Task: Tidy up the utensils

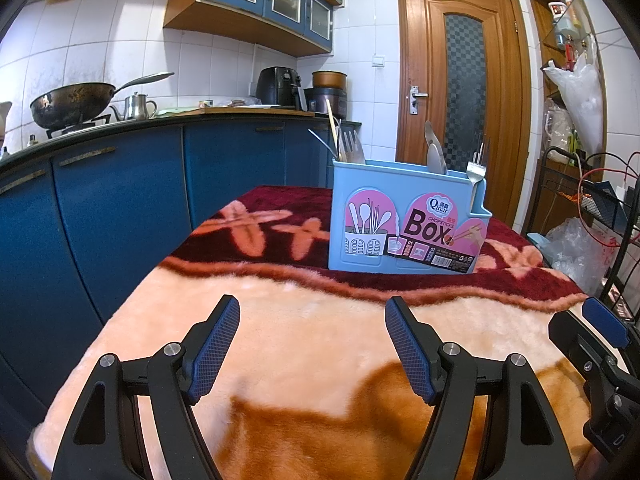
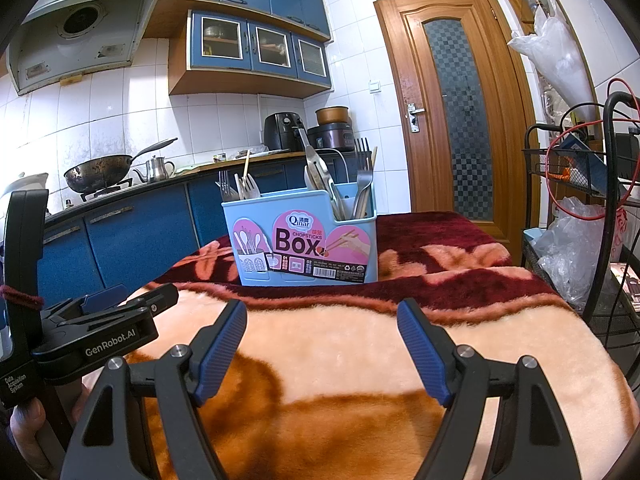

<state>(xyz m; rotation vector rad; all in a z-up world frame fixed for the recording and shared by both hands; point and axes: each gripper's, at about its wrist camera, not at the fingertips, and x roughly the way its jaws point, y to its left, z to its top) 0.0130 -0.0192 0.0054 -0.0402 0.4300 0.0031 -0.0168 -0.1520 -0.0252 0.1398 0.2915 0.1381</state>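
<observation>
The left gripper [image 1: 312,344] hovers low over a plush blanket [image 1: 320,332], its blue-padded fingers [image 1: 216,348] spread wide with nothing between them. Beside it, the right gripper [image 2: 322,350] hangs at a similar height over the same blanket, equally wide apart and empty; its black frame shows at the right edge of the left wrist view, while the left tool's body appears at the left edge of the right wrist view. Past both sets of fingers, well apart from them, a light blue utensil box [image 1: 404,220] stands upright on the dark red band of the blanket, its pink label facing the cameras. Forks [image 2: 362,184], spoons [image 1: 436,156] and a wooden chopstick [image 1: 333,130] stand handle-down in its compartments, and one fork [image 1: 475,172] rests in the small side pocket at the box's right end. Behind the table run blue kitchen cabinets [image 1: 120,208], with a wok [image 1: 72,104] and a metal kettle [image 1: 138,106] on the stove, an air fryer [image 2: 284,132] on the counter, and a wooden door [image 2: 452,100] to the right.
</observation>
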